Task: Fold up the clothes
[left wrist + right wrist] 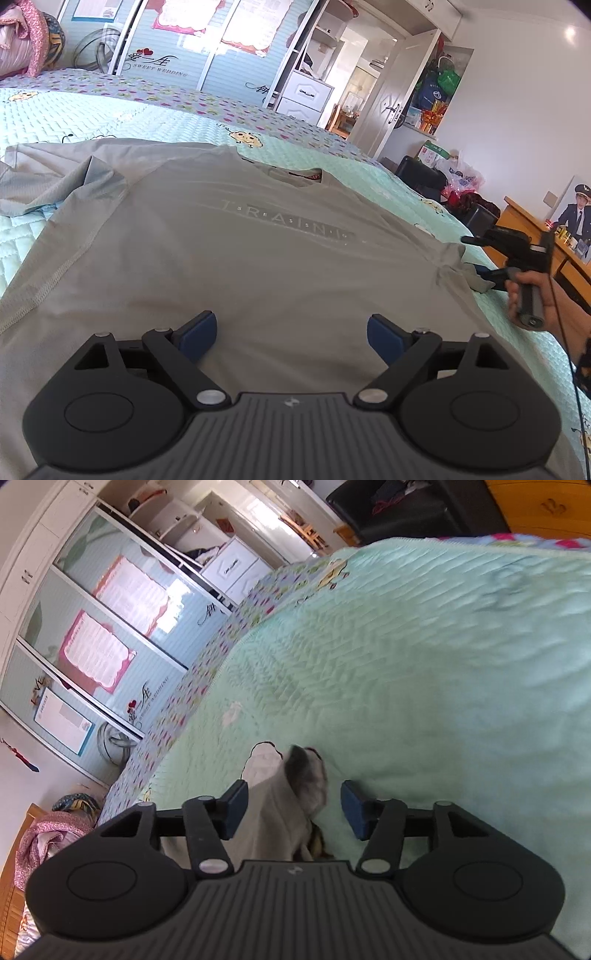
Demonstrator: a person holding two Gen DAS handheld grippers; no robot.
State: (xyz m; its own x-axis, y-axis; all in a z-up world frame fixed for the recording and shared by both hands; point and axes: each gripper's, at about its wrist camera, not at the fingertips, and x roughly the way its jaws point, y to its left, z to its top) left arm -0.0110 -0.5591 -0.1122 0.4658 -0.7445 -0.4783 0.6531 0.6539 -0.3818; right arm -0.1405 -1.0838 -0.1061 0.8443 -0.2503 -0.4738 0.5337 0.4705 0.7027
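Grey and thin, the T-shirt (pixel 229 236) lies spread front-up on the bed (pixel 74 118), its collar pointing toward the wardrobe (pixel 207 44) and pale lettering running across its chest. One sleeve (pixel 55 184) is rumpled and partly folded at the side of the shirt nearer the pillows. The other sleeve (pixel 469 275) sits at the opposite edge of the shirt, bunched where the right gripper (pixel 484 258) reaches it; seen from the left wrist, that gripper's fingers lie just at the cloth, held by a hand (pixel 535 295). In the right wrist view the same gripper (pixel 291 808) has its blue pads wide apart with grey cloth (pixel 280 812) lying between them, not pinched. The left gripper (pixel 291 338) hangs over the lower part of the shirt, its pads (pixel 197 334) spread wide and holding nothing. Beyond the shirt's collar the mint quilted cover stretches to a flowered border. Past the bed, on the side of the right gripper, stands a wooden desk (pixel 532 229).
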